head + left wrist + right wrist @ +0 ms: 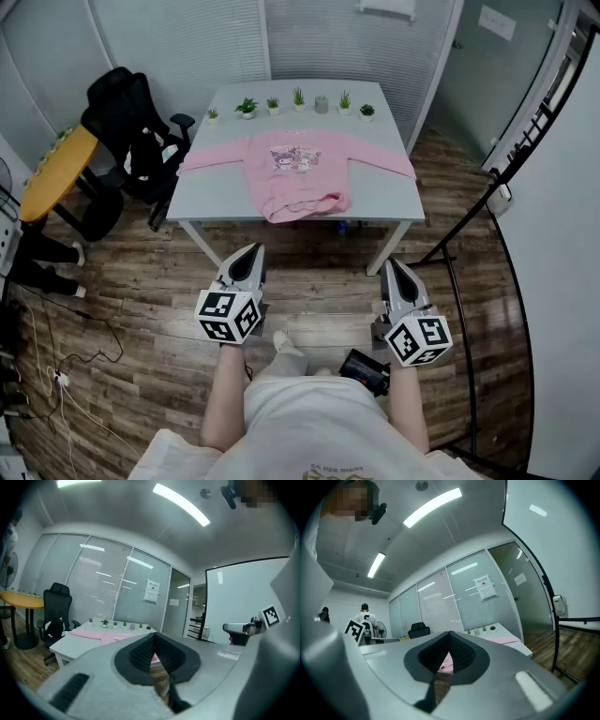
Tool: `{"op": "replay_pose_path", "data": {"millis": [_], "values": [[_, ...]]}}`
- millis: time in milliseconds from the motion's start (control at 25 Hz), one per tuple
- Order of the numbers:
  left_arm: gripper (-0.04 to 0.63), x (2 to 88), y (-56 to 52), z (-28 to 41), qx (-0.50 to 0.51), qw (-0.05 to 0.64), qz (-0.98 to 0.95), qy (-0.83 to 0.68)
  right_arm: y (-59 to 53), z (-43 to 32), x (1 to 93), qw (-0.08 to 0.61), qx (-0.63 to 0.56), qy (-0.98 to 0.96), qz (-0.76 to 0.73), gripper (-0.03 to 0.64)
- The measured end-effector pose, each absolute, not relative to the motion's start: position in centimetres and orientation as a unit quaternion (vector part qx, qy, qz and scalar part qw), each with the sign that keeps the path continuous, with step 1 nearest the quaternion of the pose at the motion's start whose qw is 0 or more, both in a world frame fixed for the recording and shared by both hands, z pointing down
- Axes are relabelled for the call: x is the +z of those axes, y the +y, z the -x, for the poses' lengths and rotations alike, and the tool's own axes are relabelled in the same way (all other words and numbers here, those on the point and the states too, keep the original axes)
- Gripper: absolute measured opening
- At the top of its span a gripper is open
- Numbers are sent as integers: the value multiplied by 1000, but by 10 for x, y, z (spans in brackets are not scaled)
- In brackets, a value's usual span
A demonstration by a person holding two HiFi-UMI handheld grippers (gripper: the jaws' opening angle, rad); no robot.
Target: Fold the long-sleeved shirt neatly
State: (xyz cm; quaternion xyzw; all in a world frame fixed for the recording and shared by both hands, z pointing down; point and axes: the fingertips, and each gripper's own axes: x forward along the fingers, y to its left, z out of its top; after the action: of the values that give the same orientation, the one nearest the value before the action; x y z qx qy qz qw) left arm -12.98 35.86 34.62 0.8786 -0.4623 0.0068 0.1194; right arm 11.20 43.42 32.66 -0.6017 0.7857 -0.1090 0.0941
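**Head view: both grippers closed on nothing, shirt spread on the table ahead**

Head view puts your left gripper (pixel 251 251) at lower centre-left and your right gripper (pixel 392 266) at lower centre-right. Both are held out in front of your body over the wooden floor (pixel 319 277), short of the white table (pixel 216 197). Your forearms (pixel 225 394) rise from the bottom edge roughly parallel, and each gripper points up the frame toward the table, about level.

The pink long-sleeved shirt (pixel 298 173) lies print-up across the middle of the table, in the upper centre of the frame. Its sleeves are stretched out to the left and right, and its hem is bunched at the near edge. Small potted plants (pixel 298 98) line the far edge, and a black office chair (pixel 131 122) stands just left of the table.

In the left gripper view your jaws are pressed together with nothing between them, and the shirt (pixel 101 636) sits at centre-left beyond the tips. In the right gripper view the jaws are likewise together and empty, with the shirt (pixel 506 640) right of centre.
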Motion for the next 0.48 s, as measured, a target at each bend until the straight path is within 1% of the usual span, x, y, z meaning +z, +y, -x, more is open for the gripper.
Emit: {"op": "replay_pose_path", "data": {"millis": [480], "values": [[6, 352, 370, 136, -2, 129, -870, -475, 447, -113, 337, 105, -133, 783, 598, 11]]}}
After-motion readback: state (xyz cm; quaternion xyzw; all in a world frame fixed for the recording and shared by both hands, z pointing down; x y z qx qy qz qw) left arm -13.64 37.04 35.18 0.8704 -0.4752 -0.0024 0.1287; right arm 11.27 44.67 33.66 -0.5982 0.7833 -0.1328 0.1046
